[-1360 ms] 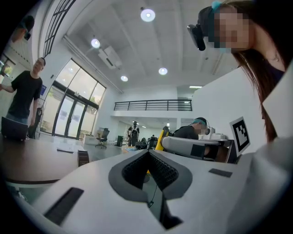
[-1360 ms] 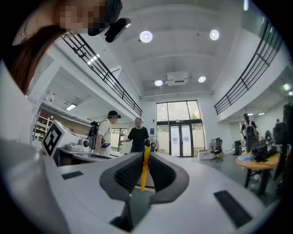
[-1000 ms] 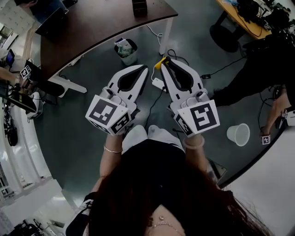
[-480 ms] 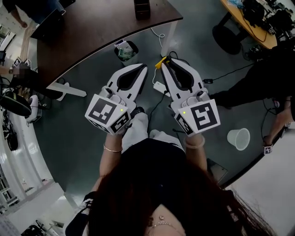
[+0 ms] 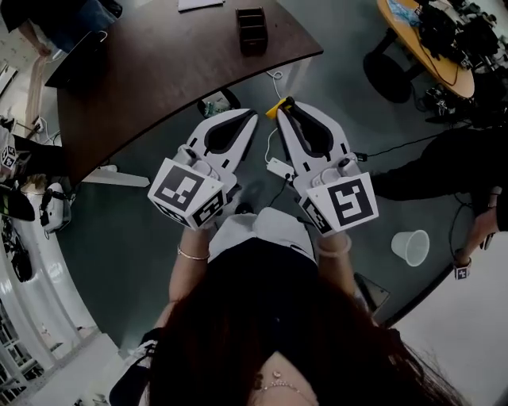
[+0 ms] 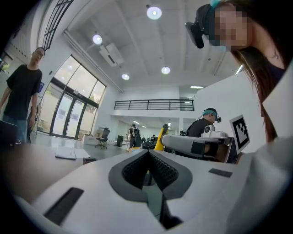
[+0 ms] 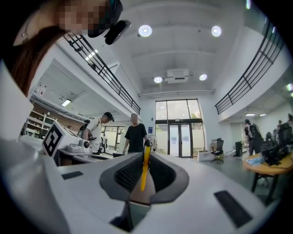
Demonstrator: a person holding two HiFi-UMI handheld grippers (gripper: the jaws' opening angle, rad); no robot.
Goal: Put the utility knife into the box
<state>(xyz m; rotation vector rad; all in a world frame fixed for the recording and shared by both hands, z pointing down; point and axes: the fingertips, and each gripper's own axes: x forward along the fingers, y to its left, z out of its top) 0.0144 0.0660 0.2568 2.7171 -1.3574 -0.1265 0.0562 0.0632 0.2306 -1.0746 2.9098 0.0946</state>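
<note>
A: State of the right gripper [image 7: 146,156]?
B: It is clamped on the utility knife [image 7: 144,176]. The yellow knife is seen edge-on, pinched between the ribbed pads and upright, with its dark end poking past the jaw tips.

A: And in the head view?
B: The right gripper [image 5: 287,105] is held over the floor [image 5: 135,238], just short of the table's edge. The knife's yellow end [image 5: 275,109] sticks out at the left of the tips.

A: Left gripper [image 6: 147,154]?
B: The jaws are pressed together at the tips and nothing is seen between the pads. In the head view the left gripper [image 5: 251,120] is held just beside the right one. Both point toward the table [image 5: 143,71], and each marker cube faces the camera.

A: Where is the box [image 5: 252,30]?
B: It is a dark box with compartments, set on the brown table near the curved edge and beyond both grippers. The knife is well apart from it.

A: Anything else noted?
B: A sheet of paper [image 5: 198,4] lies on the table to the left of the box. A white power strip [image 5: 279,168] is seen on the floor between the grippers. A paper cup [image 5: 411,247] stands on the floor at the right. A person in dark clothes [image 5: 468,158] is at the right edge.
</note>
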